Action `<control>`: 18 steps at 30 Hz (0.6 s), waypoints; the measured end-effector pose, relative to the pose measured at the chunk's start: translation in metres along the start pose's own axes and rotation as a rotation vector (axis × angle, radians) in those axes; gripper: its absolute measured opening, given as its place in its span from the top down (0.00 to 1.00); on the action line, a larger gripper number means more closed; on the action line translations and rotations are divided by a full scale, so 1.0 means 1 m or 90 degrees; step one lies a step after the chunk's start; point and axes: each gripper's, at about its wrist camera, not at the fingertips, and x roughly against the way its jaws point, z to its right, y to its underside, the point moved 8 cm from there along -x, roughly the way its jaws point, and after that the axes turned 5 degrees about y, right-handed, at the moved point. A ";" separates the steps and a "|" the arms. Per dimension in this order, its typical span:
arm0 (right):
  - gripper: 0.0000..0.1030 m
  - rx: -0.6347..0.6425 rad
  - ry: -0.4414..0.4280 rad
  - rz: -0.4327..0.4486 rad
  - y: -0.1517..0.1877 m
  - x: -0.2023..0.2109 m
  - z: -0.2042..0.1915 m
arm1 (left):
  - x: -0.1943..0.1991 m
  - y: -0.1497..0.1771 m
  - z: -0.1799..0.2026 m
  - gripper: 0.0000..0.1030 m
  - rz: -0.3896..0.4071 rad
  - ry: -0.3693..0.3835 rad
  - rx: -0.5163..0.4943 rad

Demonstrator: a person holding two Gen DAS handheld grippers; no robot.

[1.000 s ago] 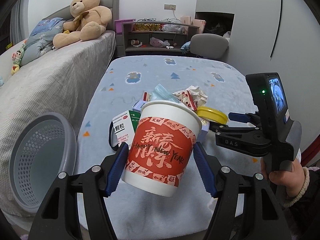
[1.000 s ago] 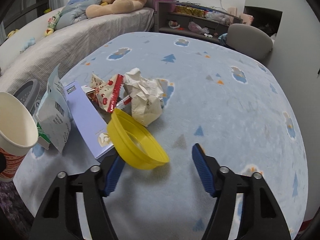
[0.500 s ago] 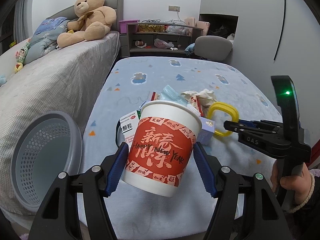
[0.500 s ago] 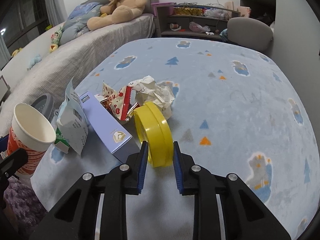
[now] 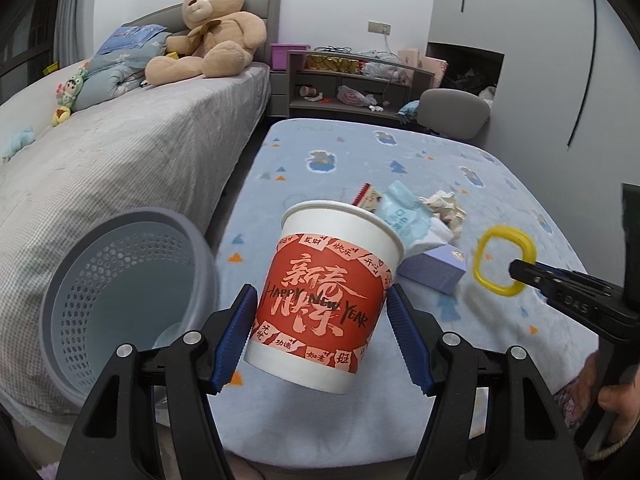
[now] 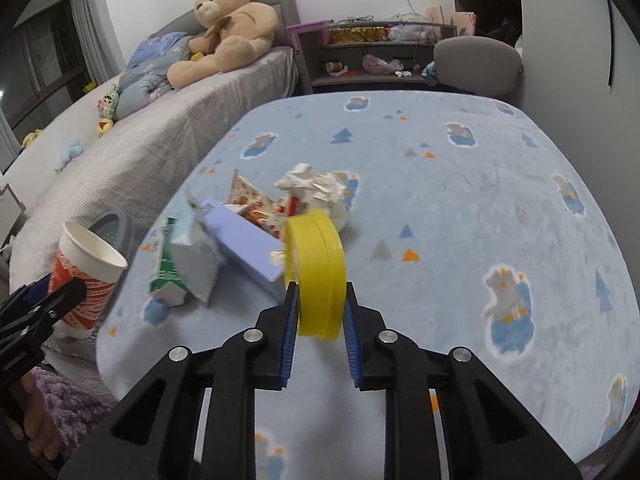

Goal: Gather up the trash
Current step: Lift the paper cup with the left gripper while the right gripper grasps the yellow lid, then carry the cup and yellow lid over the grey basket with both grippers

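Both grippers are closed on trash. By the left gripper (image 5: 320, 328) a paper cup (image 5: 326, 296) is clamped around its printed band, tilted slightly, mouth up; it is held over the near left edge of the table (image 6: 460, 208), just beside the grey basket (image 5: 120, 300) standing on the floor between table and bed, presumably so that it can be dropped in with a short move. By the right gripper (image 6: 320, 308) a yellow lid (image 6: 316, 276) is pinched on edge across its flat faces, lifted clear of the cloth near the near edge. Left on the table toward the left edge are a lilac box (image 6: 244, 248), a torn pouch (image 6: 188, 264), wrappers (image 6: 256, 204) and crumpled paper (image 6: 316, 188), not yet collected.
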 end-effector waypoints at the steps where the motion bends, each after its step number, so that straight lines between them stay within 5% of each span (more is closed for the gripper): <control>1: 0.85 0.002 -0.008 0.002 0.000 0.003 -0.007 | 0.002 0.000 -0.007 0.37 0.000 -0.006 0.007; 8: 0.91 0.028 -0.046 -0.019 0.001 -0.010 -0.048 | 0.009 0.005 -0.054 0.37 -0.002 -0.050 0.053; 18: 0.94 0.012 -0.008 -0.053 0.023 -0.004 -0.029 | 0.011 0.017 -0.087 0.37 -0.015 -0.064 0.086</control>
